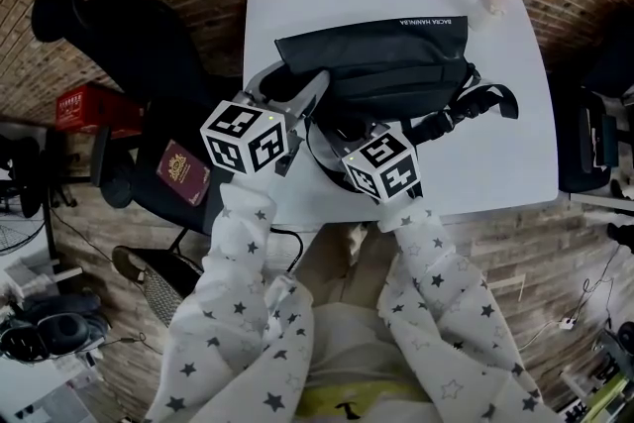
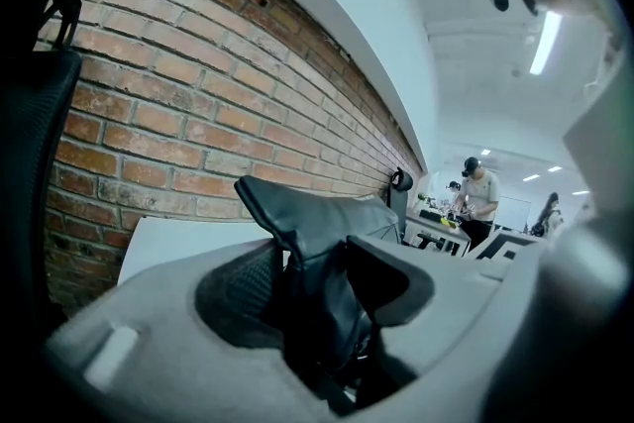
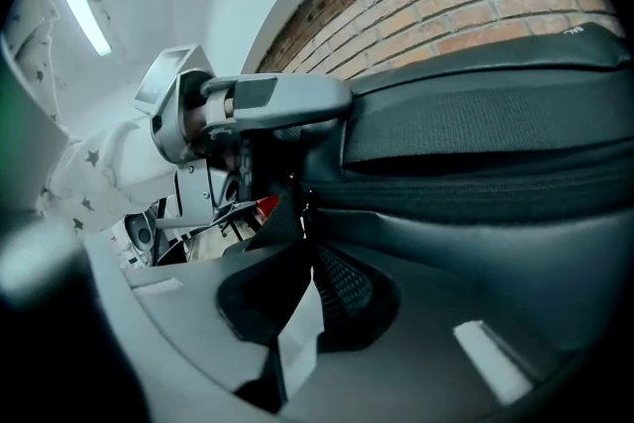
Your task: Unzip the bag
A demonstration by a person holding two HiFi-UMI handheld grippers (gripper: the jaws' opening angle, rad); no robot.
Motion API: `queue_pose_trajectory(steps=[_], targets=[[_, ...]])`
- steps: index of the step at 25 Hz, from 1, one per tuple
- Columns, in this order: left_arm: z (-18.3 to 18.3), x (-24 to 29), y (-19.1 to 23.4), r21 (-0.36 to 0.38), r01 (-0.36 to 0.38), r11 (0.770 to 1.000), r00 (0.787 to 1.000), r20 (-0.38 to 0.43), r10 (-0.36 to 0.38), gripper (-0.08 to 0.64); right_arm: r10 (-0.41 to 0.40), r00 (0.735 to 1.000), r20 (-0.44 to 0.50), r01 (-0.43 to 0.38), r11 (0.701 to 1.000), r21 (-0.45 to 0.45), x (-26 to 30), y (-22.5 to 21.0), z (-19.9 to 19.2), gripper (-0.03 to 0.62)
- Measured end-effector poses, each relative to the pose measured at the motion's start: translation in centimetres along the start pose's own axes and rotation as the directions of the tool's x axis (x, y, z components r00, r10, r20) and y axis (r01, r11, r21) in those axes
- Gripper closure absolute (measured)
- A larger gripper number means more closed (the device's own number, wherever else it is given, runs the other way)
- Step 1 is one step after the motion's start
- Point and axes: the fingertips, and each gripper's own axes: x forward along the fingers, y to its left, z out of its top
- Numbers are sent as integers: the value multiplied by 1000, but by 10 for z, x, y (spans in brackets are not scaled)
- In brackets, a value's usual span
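A black bag [image 1: 376,54] lies across the white table [image 1: 495,144], its strap and buckle [image 1: 475,104] trailing to the front right. My left gripper [image 1: 295,86] is at the bag's left end. In the left gripper view its jaws [image 2: 317,297] pinch a raised fold of the bag's fabric [image 2: 307,213]. My right gripper [image 1: 344,129] is at the bag's front edge, just right of the left one. In the right gripper view its jaws [image 3: 300,208] stand closed on a small zipper pull at the zip line of the bag [image 3: 495,114]; the left gripper [image 3: 248,104] shows just beyond.
A black office chair [image 1: 119,35] stands left of the table, with a maroon booklet [image 1: 183,171] on its seat and a red box [image 1: 84,104] beyond. A small white object [image 1: 492,3] sits at the table's far right corner. A brick wall runs behind the table. People stand far off [image 2: 480,198].
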Motion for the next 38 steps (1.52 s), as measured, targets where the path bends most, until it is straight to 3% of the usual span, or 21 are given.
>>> queue_pose_trajectory(steps=[27, 38], targets=[[-3, 1, 1, 6, -43, 999, 999, 9, 43, 362, 41, 998, -49, -42, 999, -31, -36, -11, 1, 577], [-5, 4, -7, 15, -73, 997, 997, 39, 72, 364, 30, 994, -105, -41, 994, -105, -53, -22, 0, 577]])
